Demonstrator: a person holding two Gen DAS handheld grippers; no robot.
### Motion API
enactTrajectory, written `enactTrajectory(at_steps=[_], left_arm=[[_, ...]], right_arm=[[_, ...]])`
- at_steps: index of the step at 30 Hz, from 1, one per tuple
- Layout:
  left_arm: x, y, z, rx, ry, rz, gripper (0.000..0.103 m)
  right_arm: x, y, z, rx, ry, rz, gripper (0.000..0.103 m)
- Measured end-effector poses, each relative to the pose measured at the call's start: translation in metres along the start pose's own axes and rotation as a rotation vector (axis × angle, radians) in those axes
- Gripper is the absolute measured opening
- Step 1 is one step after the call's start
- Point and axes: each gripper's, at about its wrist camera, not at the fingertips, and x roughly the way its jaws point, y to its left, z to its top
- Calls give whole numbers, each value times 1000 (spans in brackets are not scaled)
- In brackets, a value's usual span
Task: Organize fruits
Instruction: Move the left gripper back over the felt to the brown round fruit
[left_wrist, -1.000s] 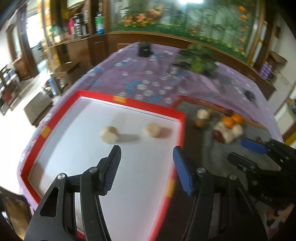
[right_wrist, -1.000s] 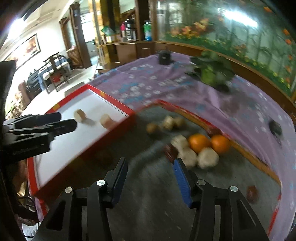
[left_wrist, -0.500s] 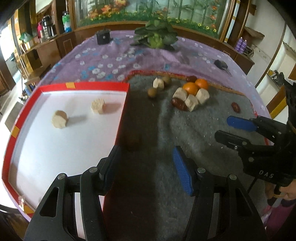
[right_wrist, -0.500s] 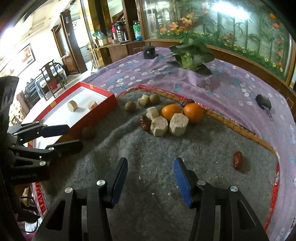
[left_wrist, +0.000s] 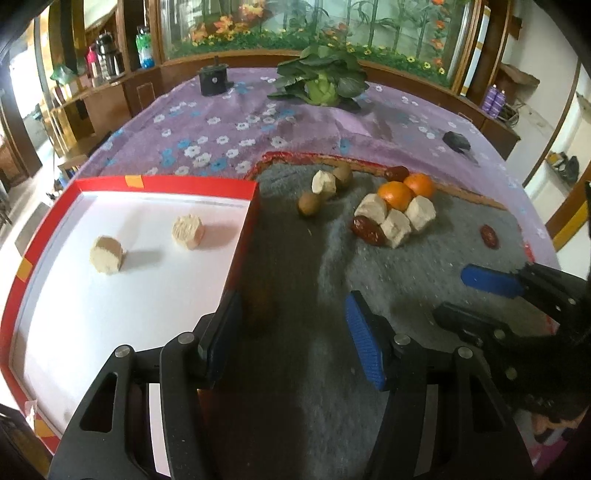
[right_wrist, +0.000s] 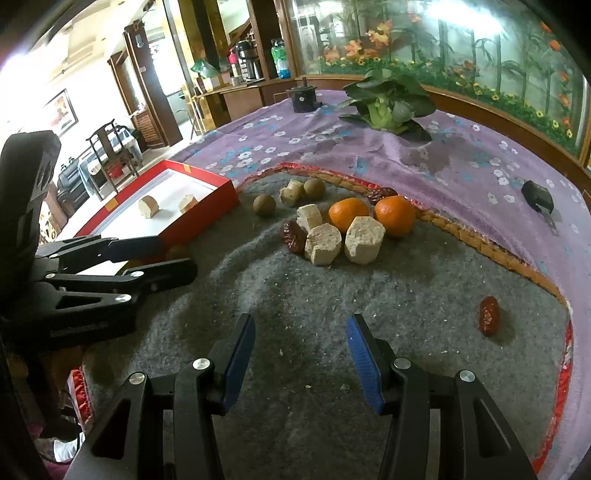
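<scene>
On the grey felt mat (right_wrist: 406, 295) lie two oranges (right_wrist: 348, 214), several beige chunks (right_wrist: 323, 243), dark red dates (right_wrist: 489, 315) and round brown fruits (right_wrist: 264, 205). The red tray (left_wrist: 166, 182) with a white floor sits to the left and holds two beige chunks (left_wrist: 187, 232). My left gripper (left_wrist: 293, 299) is open, low beside the tray's right wall. A brown fruit (left_wrist: 260, 310) lies in shadow between its fingers, close to the left one. My right gripper (right_wrist: 300, 319) is open over bare mat, in front of the pile, with nothing between its fingers.
A purple flowered cloth (left_wrist: 229, 125) covers the table. A leafy green vegetable (left_wrist: 323, 79), a small black box (left_wrist: 213, 79) and a black gadget (left_wrist: 456, 140) stand further back. The mat has a red and gold border (right_wrist: 480, 247). Wooden cabinets line the room behind.
My left gripper has swung right from over the tray to the mat beside the tray wall and sunk a little. My right gripper has drifted toward the fruit pile. Both openings are unchanged.
</scene>
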Motion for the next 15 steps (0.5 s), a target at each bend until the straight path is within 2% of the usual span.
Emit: enactTrajectory(at_steps=[2,4,6,8,11,13,15], left_arm=[[4,-5,1,16,1,12,59],[2,-9,1,31,-3,-9,59],[-1,-11,-2,60,5,-50,59],[-3,-7,-2,40,11,-89,59],[-2,6,-3,5,10,-66,57],[-3,8,-4,14,7,-84,57],[-1,3,-5,39,2,-67,57]], right_arm=[[-1,-2,0,4,0,0,50],[-1,-4,0,7,2,0,51],[-1,-7,-1,12,5,0,51],[0,-9,-1,19,4,1,51],[0,-12,-1,32,3,14,51],[1,-13,-1,34,3,19,51],[2,-13,-1,31,5,22,51]])
